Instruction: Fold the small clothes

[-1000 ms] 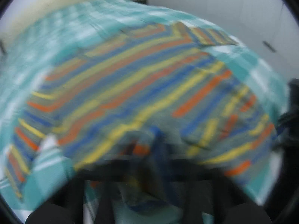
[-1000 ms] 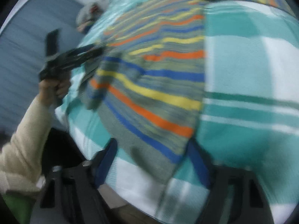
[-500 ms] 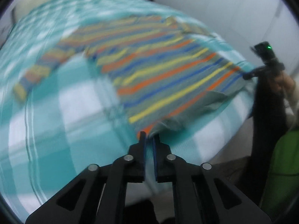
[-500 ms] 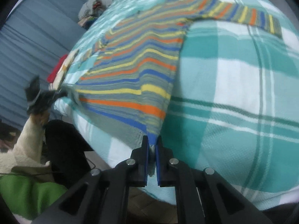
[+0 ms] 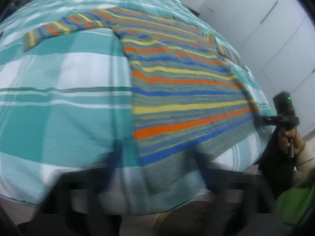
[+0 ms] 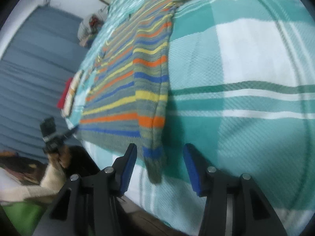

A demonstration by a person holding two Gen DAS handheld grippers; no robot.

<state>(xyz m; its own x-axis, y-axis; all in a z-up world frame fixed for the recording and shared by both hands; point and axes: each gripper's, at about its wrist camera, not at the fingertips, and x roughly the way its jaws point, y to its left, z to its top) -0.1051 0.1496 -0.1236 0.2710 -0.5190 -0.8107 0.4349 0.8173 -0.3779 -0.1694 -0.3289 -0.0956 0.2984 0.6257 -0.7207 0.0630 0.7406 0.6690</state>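
Observation:
A small striped sweater [image 5: 183,90], in orange, yellow, blue and grey-green, lies spread flat on the bed, sleeves out to both sides. Its hem hangs a little over the bed's near edge. In the left wrist view my left gripper [image 5: 157,157] is open, its blurred blue fingers either side of the hem's left corner. In the right wrist view the sweater [image 6: 141,82] reaches my open right gripper [image 6: 159,163], whose blue fingers straddle the hem's right corner without touching it. Each gripper also shows in the other's view: the right [image 5: 283,116] and the left [image 6: 51,135].
The bed carries a teal and white checked cover [image 5: 59,98]. White wardrobe doors [image 5: 275,19] stand beyond the bed's right side. A grey-blue curtain [image 6: 29,68] hangs on the left, with a red and white stack [image 6: 69,94] at that bed edge.
Both grippers were shut on the sweater's hem corners half a second ago. Both have opened and let the hem drop onto the bed's edge. The sweater now lies flat.

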